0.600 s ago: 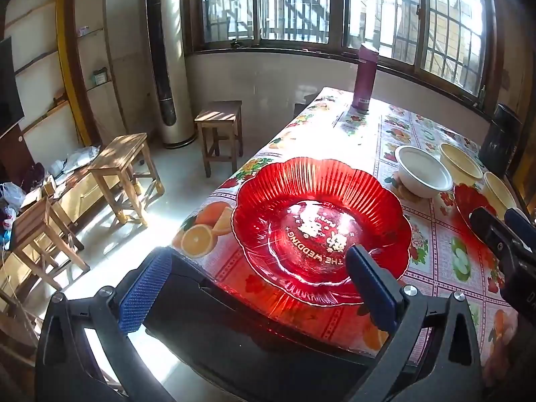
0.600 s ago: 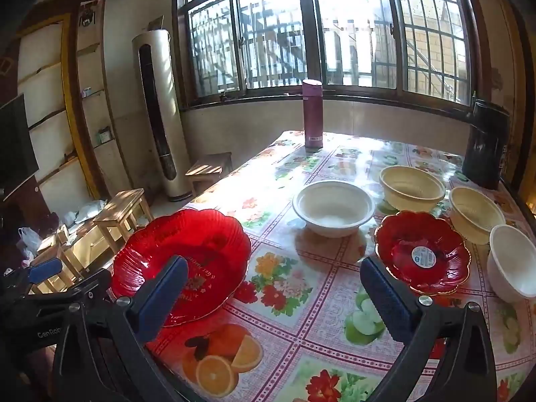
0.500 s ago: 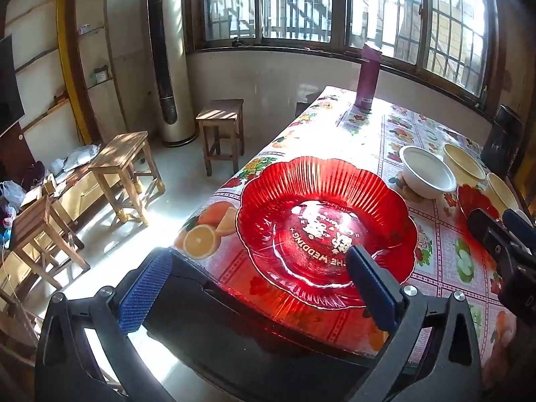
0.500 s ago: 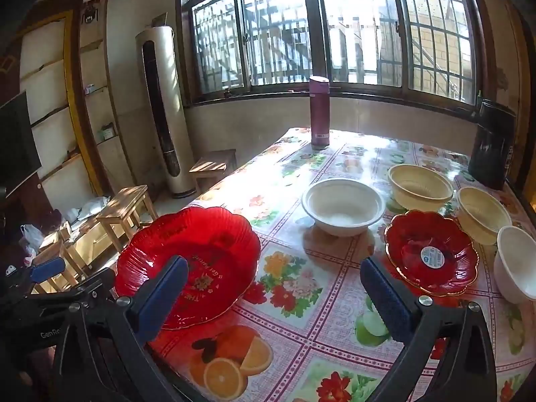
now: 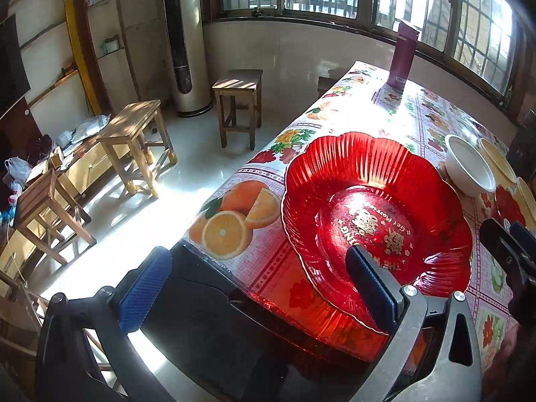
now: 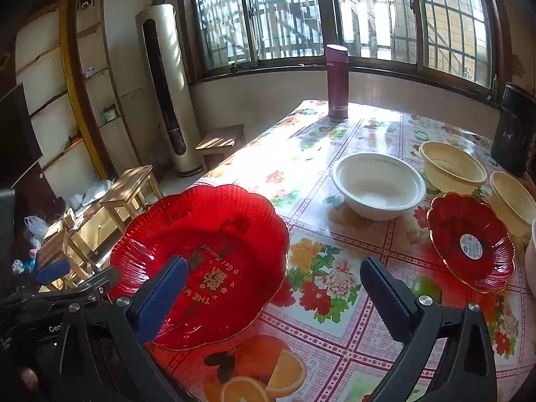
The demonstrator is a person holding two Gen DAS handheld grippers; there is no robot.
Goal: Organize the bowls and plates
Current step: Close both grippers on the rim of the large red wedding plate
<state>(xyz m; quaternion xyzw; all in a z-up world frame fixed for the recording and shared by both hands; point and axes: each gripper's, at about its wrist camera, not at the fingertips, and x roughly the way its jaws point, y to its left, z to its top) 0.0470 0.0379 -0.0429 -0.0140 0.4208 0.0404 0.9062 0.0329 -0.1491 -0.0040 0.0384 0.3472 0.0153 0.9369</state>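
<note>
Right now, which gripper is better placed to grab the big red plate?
Probably the left gripper. Its open jaws already sit at the big red plate, one finger over the near rim. The right gripper, also open, looks centred on bare tablecloth beside it.

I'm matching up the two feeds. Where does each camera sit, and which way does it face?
Left wrist: on the left gripper, angled down over the table's near corner at the big red plate; open blue fingers show.
Right wrist: on the right gripper, facing up the table toward the window; open fingers show.
Shared: big red plate, white bowl, purple bottle.
</note>
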